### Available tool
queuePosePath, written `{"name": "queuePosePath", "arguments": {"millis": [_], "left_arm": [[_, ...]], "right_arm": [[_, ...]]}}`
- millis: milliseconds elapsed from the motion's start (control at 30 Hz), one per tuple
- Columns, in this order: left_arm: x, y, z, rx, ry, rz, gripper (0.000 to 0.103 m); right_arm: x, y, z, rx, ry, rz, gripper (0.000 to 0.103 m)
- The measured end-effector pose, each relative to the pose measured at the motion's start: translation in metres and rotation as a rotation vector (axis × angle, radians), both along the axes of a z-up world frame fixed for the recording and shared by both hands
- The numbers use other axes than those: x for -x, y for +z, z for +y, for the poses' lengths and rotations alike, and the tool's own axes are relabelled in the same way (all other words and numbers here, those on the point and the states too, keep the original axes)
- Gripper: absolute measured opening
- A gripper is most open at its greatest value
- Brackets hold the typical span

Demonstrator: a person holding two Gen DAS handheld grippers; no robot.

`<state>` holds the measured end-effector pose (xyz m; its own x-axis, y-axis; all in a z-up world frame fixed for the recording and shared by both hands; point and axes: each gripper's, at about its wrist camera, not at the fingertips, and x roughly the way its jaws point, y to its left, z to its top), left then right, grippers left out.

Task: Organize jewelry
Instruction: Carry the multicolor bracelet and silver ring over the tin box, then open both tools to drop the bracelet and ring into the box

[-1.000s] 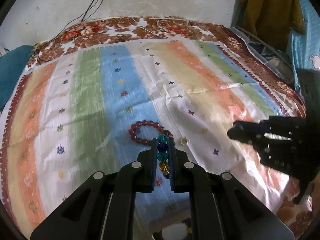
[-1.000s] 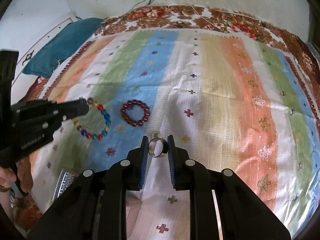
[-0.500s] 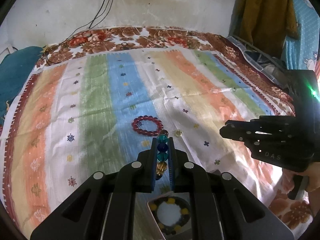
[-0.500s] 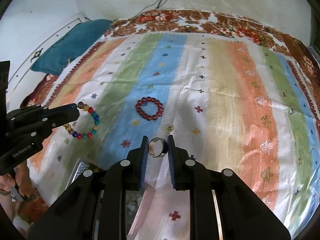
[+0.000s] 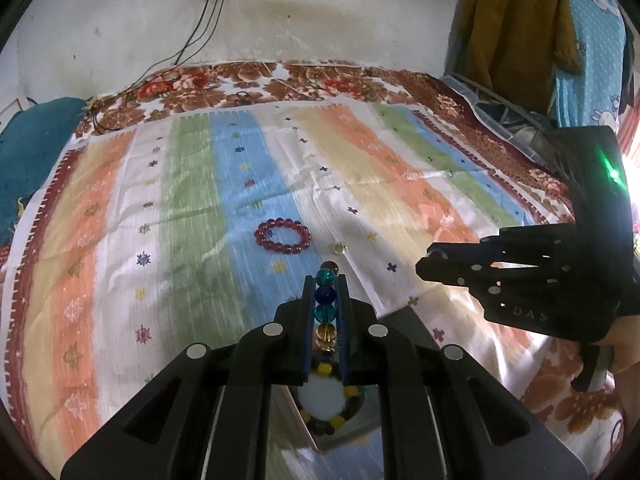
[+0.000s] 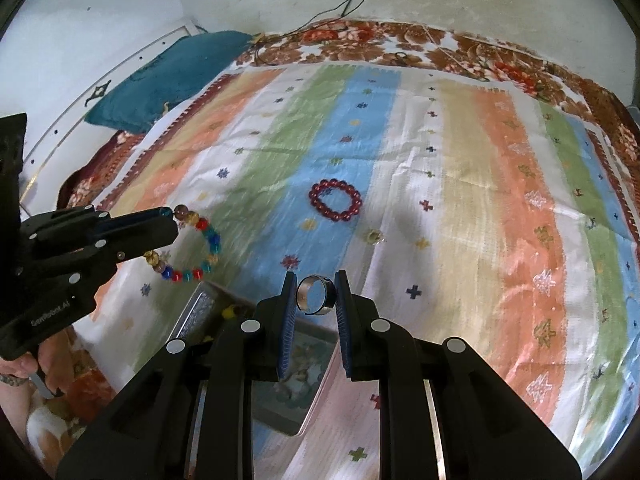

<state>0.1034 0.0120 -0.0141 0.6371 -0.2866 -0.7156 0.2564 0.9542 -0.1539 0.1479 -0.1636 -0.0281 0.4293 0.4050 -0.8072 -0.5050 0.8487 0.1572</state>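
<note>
A: State the held items.

B: My left gripper (image 5: 326,280) pinches a multicoloured glass-bead bracelet (image 6: 196,246); my right gripper (image 6: 314,294) clamps a silver metal ring (image 6: 314,294). Both are held above the bed.

A: The surface?

B: A striped pastel cloth (image 6: 460,184) on a floral sheet, white wall behind. A dark red bead bracelet (image 5: 283,236) lies on the blue stripe.

A: Containers?

B: An open metal tin (image 6: 298,388) at the cloth's near edge holds a yellow-and-dark bead bracelet (image 5: 327,400).

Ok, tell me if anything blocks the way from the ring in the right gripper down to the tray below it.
Nothing visible does. The silver ring sits pinched in the right gripper, and the tray lies just beneath with open air between. The left gripper, holding the multicolored bracelet, hangs off to the side.
</note>
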Motion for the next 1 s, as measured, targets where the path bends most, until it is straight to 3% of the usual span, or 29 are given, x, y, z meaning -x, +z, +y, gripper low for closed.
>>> {"name": "queuePosePath", "arguments": {"millis": [633, 667, 700, 733, 833, 933, 1000], "left_arm": [[0.021, -0.008, -0.003, 0.016, -0.008, 0.044, 0.013], [0.02, -0.008, -0.002, 0.015, 0.001, 0.046, 0.02], [0.02, -0.007, 0.001, 0.022, 0.006, 0.044, 0.024], [0.02, -0.006, 0.003, 0.027, 0.013, 0.042, 0.032], [0.02, -0.008, 0.007, 0.034, 0.031, 0.049, 0.039], [0.017, -0.013, 0.009, 0.03, 0.04, 0.066, 0.039], [0.016, -0.015, 0.011, 0.03, 0.048, 0.071, 0.048]], "right_arm": [[0.022, -0.007, 0.004, -0.03, 0.041, 0.072, 0.02], [0.022, -0.008, 0.004, -0.034, 0.04, 0.077, 0.028], [0.022, -0.008, 0.002, -0.04, 0.032, 0.078, 0.046], [0.022, -0.007, 0.0, -0.039, 0.02, 0.074, 0.053], [0.02, -0.009, -0.007, -0.031, -0.004, 0.072, 0.056], [0.017, -0.012, -0.01, 0.001, -0.023, 0.063, 0.057], [0.015, -0.014, -0.011, 0.01, -0.03, 0.062, 0.058]]}}
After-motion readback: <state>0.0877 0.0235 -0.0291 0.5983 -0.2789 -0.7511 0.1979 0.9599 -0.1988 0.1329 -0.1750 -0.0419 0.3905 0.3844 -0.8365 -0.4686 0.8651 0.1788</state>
